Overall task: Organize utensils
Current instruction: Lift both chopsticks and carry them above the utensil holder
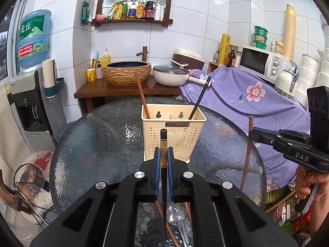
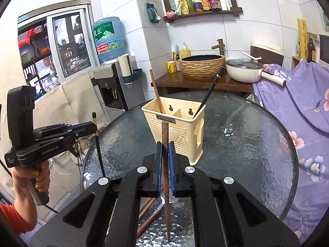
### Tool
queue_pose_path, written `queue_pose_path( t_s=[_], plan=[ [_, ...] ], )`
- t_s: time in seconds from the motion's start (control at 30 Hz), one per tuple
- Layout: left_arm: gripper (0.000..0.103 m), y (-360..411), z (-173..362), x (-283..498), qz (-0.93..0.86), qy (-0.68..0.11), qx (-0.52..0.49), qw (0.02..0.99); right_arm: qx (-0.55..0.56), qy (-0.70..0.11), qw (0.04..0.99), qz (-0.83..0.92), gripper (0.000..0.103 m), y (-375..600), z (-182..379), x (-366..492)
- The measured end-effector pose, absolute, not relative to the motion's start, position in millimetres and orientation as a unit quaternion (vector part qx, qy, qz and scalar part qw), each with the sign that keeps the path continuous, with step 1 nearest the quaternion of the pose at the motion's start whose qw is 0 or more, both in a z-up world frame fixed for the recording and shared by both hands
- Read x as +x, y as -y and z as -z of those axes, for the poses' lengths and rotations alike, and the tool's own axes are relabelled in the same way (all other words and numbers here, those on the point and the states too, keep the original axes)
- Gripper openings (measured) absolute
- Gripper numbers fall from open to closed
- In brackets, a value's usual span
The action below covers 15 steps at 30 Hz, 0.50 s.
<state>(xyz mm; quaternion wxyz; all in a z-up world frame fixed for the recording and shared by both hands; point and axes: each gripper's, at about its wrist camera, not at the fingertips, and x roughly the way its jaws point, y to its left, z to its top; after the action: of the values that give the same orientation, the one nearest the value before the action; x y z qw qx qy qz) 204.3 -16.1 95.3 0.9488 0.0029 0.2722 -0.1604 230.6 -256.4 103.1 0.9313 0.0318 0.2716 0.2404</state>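
Round glass table (image 1: 92, 144) up front, purple floral cloth (image 1: 246, 94) draped just behind on the right. White microwave (image 1: 261, 62) sitting on that cloth. Woven-look basin (image 1: 127, 72) with brass tap (image 1: 144, 53) on a wooden counter (image 1: 98, 89), white lidded pan (image 1: 170, 75) right beside. Water dispenser (image 2: 109, 76) with blue bottle (image 2: 109, 39) on the left. Sauce bottles (image 1: 139, 8) on the wall shelf.

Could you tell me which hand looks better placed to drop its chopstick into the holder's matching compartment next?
Roughly even. The left tool grips a black chopstick, the right tool a brown chopstick; both face the holder squarely.
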Motion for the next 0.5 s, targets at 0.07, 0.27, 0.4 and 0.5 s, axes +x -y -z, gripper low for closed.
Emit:
queue_pose_path(
  t_s=[0.07, 0.27, 0.4, 0.5],
  plan=[
    [0.007, 14, -100, 200, 0.162, -0.267, 0.002, 0.95, 0.032, -0.269, 0.931, -0.246, 0.007, 256, -107, 230],
    [0.007, 9, -115, 198, 0.164, -0.253, -0.001, 0.953, 0.036, -0.265, 0.928, -0.26, 0.007, 258, -118, 231],
    [0.007, 10, -125, 202, 0.172, -0.25, -0.006, 0.953, 0.032, -0.258, 0.929, -0.264, 0.007, 255, -130, 236],
    [0.007, 9, -139, 212, 0.178, -0.247, -0.016, 0.952, 0.029, -0.257, 0.928, -0.269, 0.007, 251, -140, 243]
  ],
)
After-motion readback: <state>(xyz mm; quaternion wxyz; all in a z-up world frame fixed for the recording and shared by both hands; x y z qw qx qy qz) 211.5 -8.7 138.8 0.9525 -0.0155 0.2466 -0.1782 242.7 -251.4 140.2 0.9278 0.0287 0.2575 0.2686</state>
